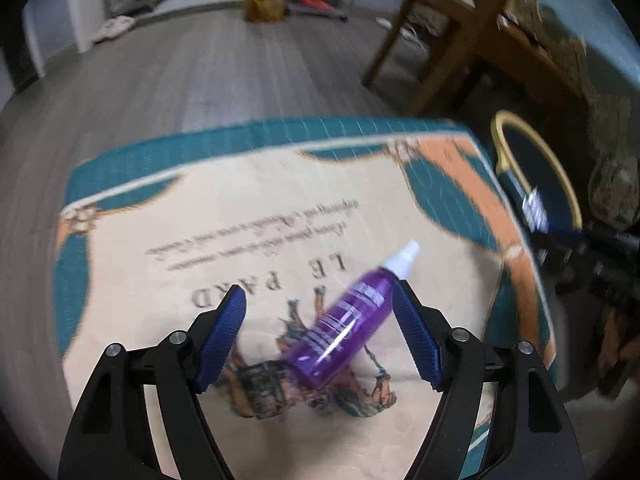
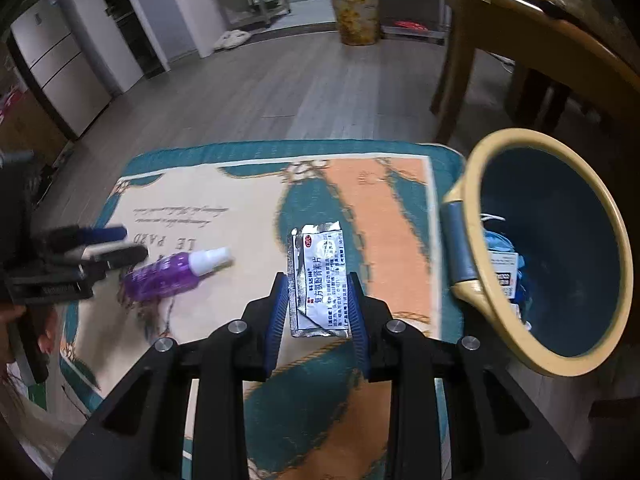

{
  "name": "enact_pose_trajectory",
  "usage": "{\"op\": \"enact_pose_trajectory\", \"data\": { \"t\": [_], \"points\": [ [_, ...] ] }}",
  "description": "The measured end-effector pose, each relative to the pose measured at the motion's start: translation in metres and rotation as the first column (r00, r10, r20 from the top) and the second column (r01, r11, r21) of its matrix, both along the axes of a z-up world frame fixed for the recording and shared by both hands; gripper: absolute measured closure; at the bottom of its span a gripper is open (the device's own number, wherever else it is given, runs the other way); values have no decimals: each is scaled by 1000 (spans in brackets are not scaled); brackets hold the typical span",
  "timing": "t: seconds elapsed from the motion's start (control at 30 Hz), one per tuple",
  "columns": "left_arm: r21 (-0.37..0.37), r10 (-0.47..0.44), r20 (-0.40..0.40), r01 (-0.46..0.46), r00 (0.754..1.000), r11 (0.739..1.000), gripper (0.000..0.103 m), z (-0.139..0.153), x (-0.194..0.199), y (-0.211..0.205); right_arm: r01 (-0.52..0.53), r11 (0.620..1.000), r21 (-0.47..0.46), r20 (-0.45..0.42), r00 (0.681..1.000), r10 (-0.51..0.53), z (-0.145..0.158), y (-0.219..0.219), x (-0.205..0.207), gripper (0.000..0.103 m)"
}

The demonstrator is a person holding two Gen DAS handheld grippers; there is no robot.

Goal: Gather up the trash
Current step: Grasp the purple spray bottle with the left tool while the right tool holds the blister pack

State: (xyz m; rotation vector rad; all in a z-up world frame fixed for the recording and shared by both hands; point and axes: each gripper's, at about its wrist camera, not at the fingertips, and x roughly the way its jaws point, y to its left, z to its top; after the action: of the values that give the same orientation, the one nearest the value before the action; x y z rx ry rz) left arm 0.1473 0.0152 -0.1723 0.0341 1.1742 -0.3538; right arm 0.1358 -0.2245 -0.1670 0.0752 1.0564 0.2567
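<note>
A purple spray bottle [image 1: 344, 324] with a white cap lies on a printed rug [image 1: 160, 240]. My left gripper [image 1: 320, 290] hovers over it, jaws wide open, with the bottle between the fingers but not pressed. In the right wrist view, my right gripper [image 2: 318, 280] is shut on a silver foil sachet [image 2: 320, 276] with printed text, held above the rug [image 2: 384, 208]. A dark blue bin with a cream rim [image 2: 476, 184] stands just right of it, with some packaging [image 2: 504, 272] inside. That view also shows the bottle [image 2: 164, 274] and the left gripper [image 2: 116, 245].
A wooden chair [image 2: 460, 60] and a table stand behind the bin [image 1: 500, 120]. Farther back on the grey plank floor are a patterned waste basket [image 2: 358, 16], white slippers [image 2: 232, 38] and a metal shelf. A tall grey cabinet [image 2: 68, 64] is at far left.
</note>
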Motion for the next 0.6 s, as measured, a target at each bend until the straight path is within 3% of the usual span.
{"op": "enact_pose_trajectory", "data": {
  "t": [0.13, 0.33, 0.47, 0.6],
  "points": [
    [96, -99, -30, 101, 995, 990, 27, -19, -3, -22, 22, 1000, 15, -6, 1000, -22, 0, -12, 2, 74],
    [177, -152, -87, 165, 985, 970, 27, -40, -3, -41, 28, 998, 48, 3, 1000, -28, 5, -16, 3, 74],
    [177, -144, -91, 158, 985, 971, 27, -42, -1, -45, 20, 999, 31, 29, 999, -21, 12, -20, 3, 74],
    [171, -126, -91, 140, 988, 975, 36, -37, 3, -39, 26, 1000, 14, 42, 999, -27, 16, -27, 6, 74]
  ]
}}
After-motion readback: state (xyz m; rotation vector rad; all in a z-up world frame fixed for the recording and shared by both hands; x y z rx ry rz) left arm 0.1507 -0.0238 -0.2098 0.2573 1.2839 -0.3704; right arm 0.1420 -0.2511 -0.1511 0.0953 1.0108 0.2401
